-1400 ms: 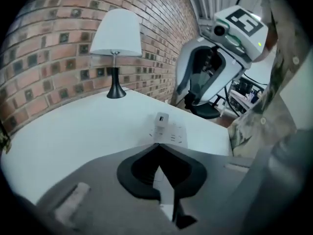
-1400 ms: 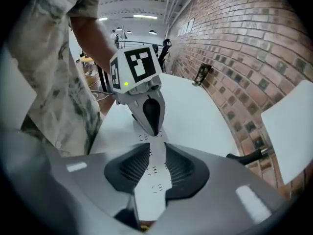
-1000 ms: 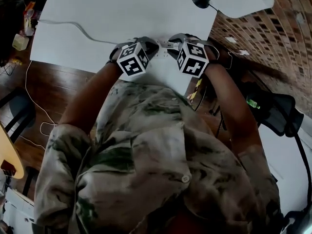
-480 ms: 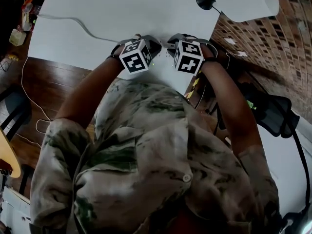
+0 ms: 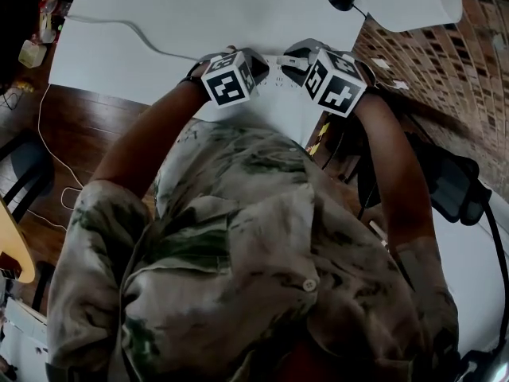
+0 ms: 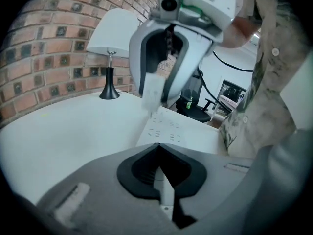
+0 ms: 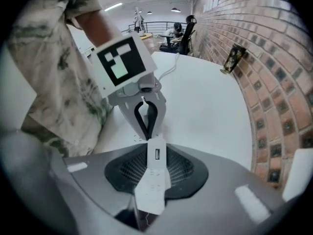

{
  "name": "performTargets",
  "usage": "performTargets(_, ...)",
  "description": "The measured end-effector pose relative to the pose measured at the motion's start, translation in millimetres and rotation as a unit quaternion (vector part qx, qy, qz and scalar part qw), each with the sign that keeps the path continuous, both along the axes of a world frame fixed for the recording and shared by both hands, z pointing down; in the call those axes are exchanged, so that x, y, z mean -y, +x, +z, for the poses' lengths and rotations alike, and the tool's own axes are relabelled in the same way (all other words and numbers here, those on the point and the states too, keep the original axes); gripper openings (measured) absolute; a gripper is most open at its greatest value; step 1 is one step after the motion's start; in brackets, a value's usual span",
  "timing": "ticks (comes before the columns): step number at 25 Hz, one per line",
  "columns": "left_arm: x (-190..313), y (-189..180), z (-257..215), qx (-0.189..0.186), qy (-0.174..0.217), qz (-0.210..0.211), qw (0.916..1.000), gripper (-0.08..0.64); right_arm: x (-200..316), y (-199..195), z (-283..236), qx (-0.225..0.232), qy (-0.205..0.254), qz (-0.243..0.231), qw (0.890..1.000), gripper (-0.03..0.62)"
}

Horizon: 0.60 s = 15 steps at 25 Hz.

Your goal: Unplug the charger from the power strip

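Closest in, your right gripper points almost straight down. Its jaws are closing on the white, block-shaped plastic charger, which stands upright between the pads with its long axis along the jaws. It hangs from them, so the grip is carrying it. Directly beneath lies the long white plastic power strip, flat on the white table. The charger's lower end sits just above the sockets at that end of the strip, and I cannot tell whether the prongs are fully out. As I judge it, your coming move turns on one line: straight up off the strip's face, with no tilt. The strip's long axis runs from that socket away toward your left gripper — the hand at its other end. Those jaws are drawn almost together on a thin white sliver that looks like the strip's end — pinning it, I judge, while you pull.
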<state>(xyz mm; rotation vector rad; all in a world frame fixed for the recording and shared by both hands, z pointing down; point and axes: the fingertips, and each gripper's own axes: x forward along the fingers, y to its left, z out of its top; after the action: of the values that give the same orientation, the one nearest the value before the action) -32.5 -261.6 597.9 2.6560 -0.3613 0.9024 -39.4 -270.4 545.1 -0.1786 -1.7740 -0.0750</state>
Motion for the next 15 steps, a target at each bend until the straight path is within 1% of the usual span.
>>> performTargets(2, -2, -2, 1, -0.001, -0.004, -0.003, 1.0000, -0.002, 12, -2, -31, 0.015, 0.018, 0.009, 1.000, 0.103)
performTargets(5, -3, -2, 1, -0.001, -0.011, -0.005, 0.9999, -0.002, 25, 12, -55, 0.042, 0.047, 0.067, 0.996, 0.104)
performTargets(7, -1, -2, 1, 0.000, -0.016, -0.005, 0.9999, 0.000, 23, 25, -60, 0.053, 0.056, 0.102, 0.992, 0.104)
performTargets(12, 0, -2, 4, -0.003, -0.037, -0.017, 0.9991, 0.003, -7, 44, -61, 0.074, 0.058, 0.152, 0.984, 0.104)
performTargets(14, 4, -5, -1, -0.005, -0.044, -0.028, 0.9986, 0.003, -18, 53, -58, 0.086, 0.059, 0.172, 0.980, 0.104)
performTargets(15, 8, -9, -7, -0.005, -0.040, -0.039, 0.9985, 0.003, -23, 58, -57, 0.094, 0.062, 0.183, 0.977, 0.104)
